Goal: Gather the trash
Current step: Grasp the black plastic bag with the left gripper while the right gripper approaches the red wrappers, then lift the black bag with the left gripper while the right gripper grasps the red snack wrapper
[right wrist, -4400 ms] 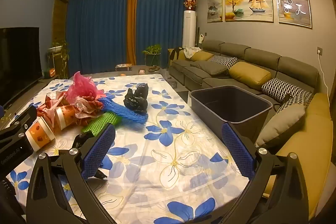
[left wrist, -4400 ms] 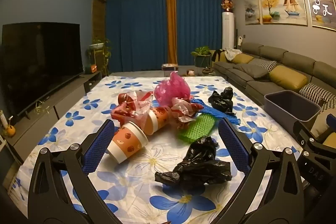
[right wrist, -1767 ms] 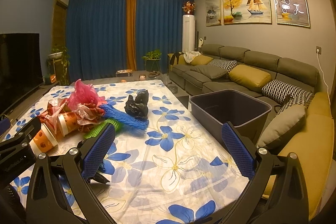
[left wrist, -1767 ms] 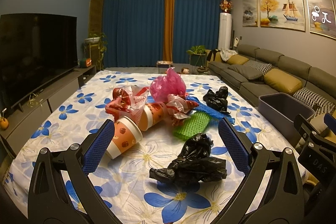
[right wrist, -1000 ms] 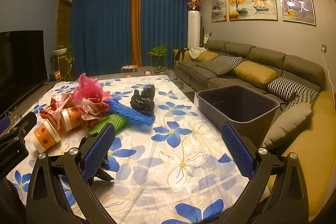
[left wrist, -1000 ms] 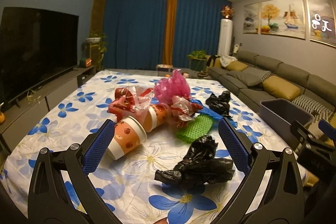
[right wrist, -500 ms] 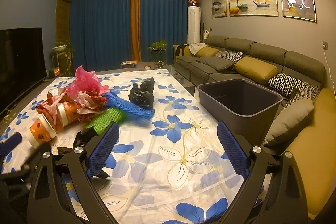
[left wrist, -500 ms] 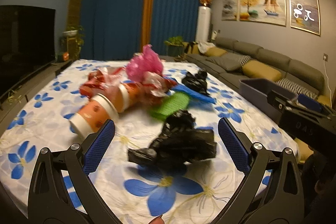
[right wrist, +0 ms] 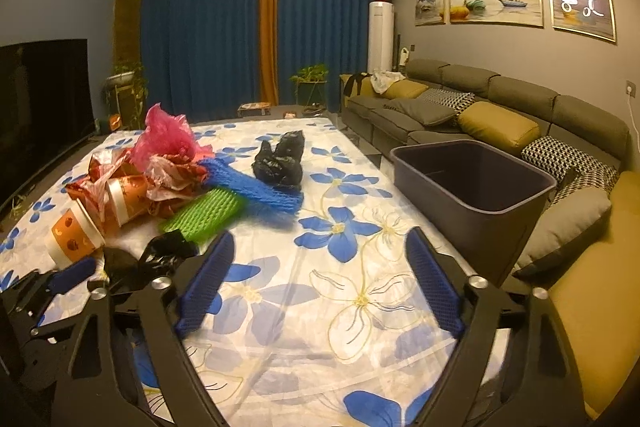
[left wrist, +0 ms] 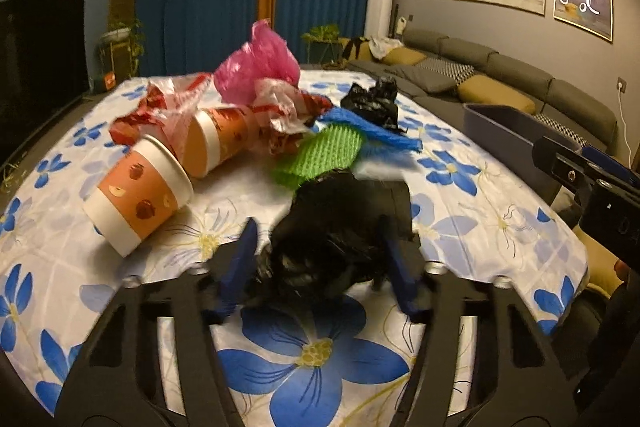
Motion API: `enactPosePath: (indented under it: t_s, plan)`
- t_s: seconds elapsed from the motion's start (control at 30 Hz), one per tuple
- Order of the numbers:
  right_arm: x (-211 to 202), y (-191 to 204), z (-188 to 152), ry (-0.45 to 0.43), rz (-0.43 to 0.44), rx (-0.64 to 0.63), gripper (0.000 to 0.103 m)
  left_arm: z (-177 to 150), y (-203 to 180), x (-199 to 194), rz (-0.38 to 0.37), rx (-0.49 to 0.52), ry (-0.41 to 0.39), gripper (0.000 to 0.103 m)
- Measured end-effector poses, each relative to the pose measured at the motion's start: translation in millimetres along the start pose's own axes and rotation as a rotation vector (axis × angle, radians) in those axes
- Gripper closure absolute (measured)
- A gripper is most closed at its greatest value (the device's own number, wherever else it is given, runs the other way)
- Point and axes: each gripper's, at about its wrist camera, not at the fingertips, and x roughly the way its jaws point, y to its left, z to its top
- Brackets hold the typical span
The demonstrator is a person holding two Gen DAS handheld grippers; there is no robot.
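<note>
- Left wrist view puts the crumpled black bag (left wrist: 340, 227) straight between my left gripper's (left wrist: 320, 259) blue pads (left wrist: 240, 263); the bag fills the gap from one pad to the other and bulges out past the fingertips toward the pile.
- My left jaws have just been closing, and they now stand about half-way in, with the bag between them. Both pads look to be meeting the plastic, but motion blur keeps me from saying they press firmly, so I judge the grip as forming rather than made.
- The bag's long side runs forward, roughly along the fingers, so the pads come at it across its narrow width. That suits a squeeze.
- Right wrist view shows my right gripper (right wrist: 320, 275) with nothing between its pads, only flowered tablecloth (right wrist: 360, 307). Its jaws have just been closing a little but remain wide.
- From the right fingers, the grey bin (right wrist: 472, 183) lies ahead and to the right, off the table's edge; the left gripper (right wrist: 60, 283) and its bag (right wrist: 156, 259) lie to the left.
- The left hand is clearly the one on the bag. The bin sits beyond the right gripper, so I expect the carry to cross in front of it.
- Beyond the left fingertips the paper cup (left wrist: 136, 199) lies ahead and left, and the green foam net (left wrist: 324, 151) touches the bag's far end, so it may drag along.
</note>
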Motion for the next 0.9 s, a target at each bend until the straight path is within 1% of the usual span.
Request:
enactPosePath:
  t_s: [0.07, 0.1, 0.13, 0.17, 0.2, 0.27, 0.3, 0.37, 0.53, 0.67, 0.7, 0.77, 0.83, 0.9]
  plan:
    - [3, 3, 0, 0.005, 0.011, -0.008, 0.026, -1, 3, 4, -0.013, -0.012, 0.015, 0.068]
    - [5, 5, -1, 0.006, 0.017, -0.015, 0.03, -1, 5, 5, -0.019, -0.018, 0.017, 0.072]
    - [6, 7, -1, 0.01, 0.02, -0.024, 0.035, -1, 7, 6, -0.026, -0.024, 0.016, 0.079]
    - [8, 10, -1, 0.013, 0.023, -0.031, 0.037, 0, 9, 7, -0.034, -0.031, 0.015, 0.085]
    - [10, 12, -1, 0.018, 0.028, -0.038, 0.041, 1, 10, 7, -0.04, -0.035, 0.012, 0.087]
    - [15, 15, 0, 0.03, 0.043, -0.04, 0.046, 3, 11, 7, -0.043, -0.039, 0.004, 0.098]
    - [17, 16, 1, 0.037, 0.053, -0.037, 0.049, 5, 11, 7, -0.044, -0.038, -0.001, 0.101]
    - [20, 19, 2, 0.044, 0.068, -0.041, 0.051, 8, 13, 4, -0.036, -0.038, -0.014, 0.102]
    - [25, 29, 12, 0.029, 0.1, -0.049, 0.051, 21, 25, -14, -0.036, -0.069, -0.054, 0.102]
    - [36, 45, 22, 0.018, 0.135, -0.06, 0.051, 40, 43, -40, -0.009, -0.097, -0.133, 0.102]
    - [39, 49, 24, 0.018, 0.149, -0.066, 0.05, 43, 47, -45, 0.006, -0.102, -0.149, 0.102]
    - [48, 61, 28, 0.016, 0.176, -0.074, 0.044, 50, 58, -52, 0.037, -0.119, -0.175, 0.102]
    - [57, 74, 32, 0.012, 0.207, -0.083, 0.039, 56, 71, -56, 0.083, -0.138, -0.19, 0.102]
    - [66, 86, 36, 0.012, 0.227, -0.091, 0.033, 59, 80, -58, 0.111, -0.155, -0.197, 0.102]
